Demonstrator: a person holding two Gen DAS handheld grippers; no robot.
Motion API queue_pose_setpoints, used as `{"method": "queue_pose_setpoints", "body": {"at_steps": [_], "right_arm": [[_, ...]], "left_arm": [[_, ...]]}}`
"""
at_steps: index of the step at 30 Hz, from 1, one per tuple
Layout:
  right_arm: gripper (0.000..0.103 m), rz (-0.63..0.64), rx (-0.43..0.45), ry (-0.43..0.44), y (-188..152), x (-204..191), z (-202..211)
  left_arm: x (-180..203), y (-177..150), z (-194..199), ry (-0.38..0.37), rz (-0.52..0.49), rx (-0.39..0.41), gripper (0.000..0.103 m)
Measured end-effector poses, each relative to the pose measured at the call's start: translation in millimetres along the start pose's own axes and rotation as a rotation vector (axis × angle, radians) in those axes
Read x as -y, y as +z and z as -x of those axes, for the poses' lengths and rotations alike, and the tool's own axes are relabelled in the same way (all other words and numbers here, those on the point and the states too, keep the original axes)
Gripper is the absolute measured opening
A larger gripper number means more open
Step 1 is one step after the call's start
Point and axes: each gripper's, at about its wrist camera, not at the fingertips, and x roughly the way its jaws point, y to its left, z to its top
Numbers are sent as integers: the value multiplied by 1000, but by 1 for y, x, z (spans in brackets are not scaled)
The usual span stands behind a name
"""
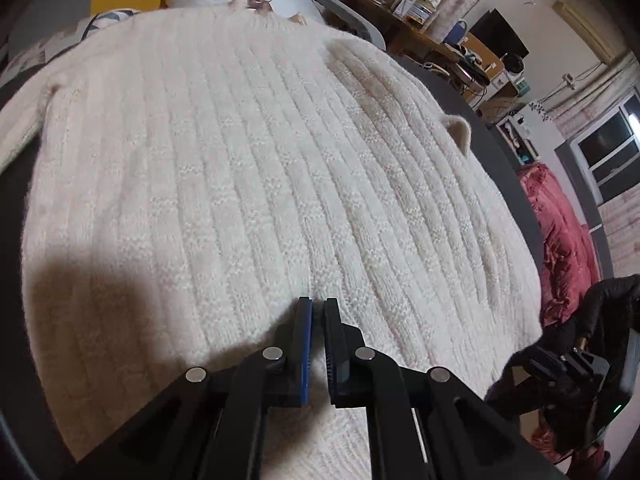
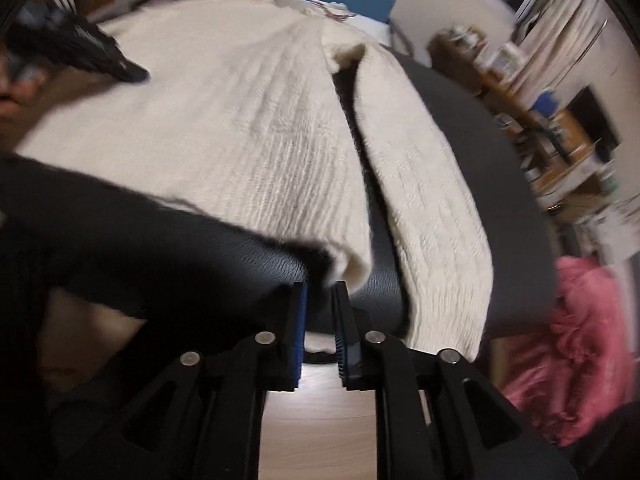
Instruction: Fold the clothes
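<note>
One sweater point(image 1: 248, 168) (cream knit), two tools, perhaps one pink blanket point(image 2: 576, 344).

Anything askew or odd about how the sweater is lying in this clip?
Mostly tidy: the cream sweater lies flat on the dark surface. One oddity is the sleeve on the side nearest the pink bedding: it runs down beside the body and its end hangs off the surface's front edge. The sweater's bottom corner also droops over that edge.

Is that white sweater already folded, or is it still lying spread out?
Mostly spread. The sweater lies flat, body unfolded, on the dark surface; one sleeve lies along its side.
</note>
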Motion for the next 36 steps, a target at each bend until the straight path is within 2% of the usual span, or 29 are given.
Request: {"method": "queue_pose_setpoints", "body": {"at_steps": [2,5,7,10,12,15,17,18,19,20,23,25,27,28,31,32,36], "right_arm": [[16,-71,19,109,1,22,20],[21,-203,84,240,15,56,45],[21,-214,125,237,37,63,47],[21,-229,171,321,80,59,30],[21,-236,178,407,113,50,12],[21,-241,117,541,150,19,-28],[21,-213,-22,509,163,-7,-71],[20,-202,-71,487,158,-12,-87],[20,-193,-56,476,155,-17,-93],[18,-198,-9,481,153,-15,-90],[17,-242,24,518,145,-8,-89],[17,-237,45,519,141,-7,-87],[17,-234,49,507,143,-7,-88],[17,-230,50,503,142,-7,-88],[17,-236,57,499,140,-3,-92],[17,-238,61,499,138,-3,-93],[17,-222,66,486,131,-3,-92]], "left_arm": [[-5,-6,13,-7,18,25,6],[-8,-16,35,33,-29,105,6],[-11,-18,42,101,-63,135,6],[-22,-19,37,190,-70,118,6],[-24,-20,33,205,-81,113,7],[-19,-20,29,239,-110,85,7],[-16,-21,29,262,-140,51,7],[-18,-22,30,256,-140,39,7],[-20,-22,33,245,-136,33,7],[-25,-17,39,212,-116,59,7],[-42,-3,59,117,-49,137,8],[-61,20,66,84,31,189,8],[-72,37,64,64,53,200,8],[-77,45,61,63,62,197,8],[-90,58,33,190,68,85,7],[-103,59,26,208,111,73,6],[-122,47,49,80,163,131,6]]}}
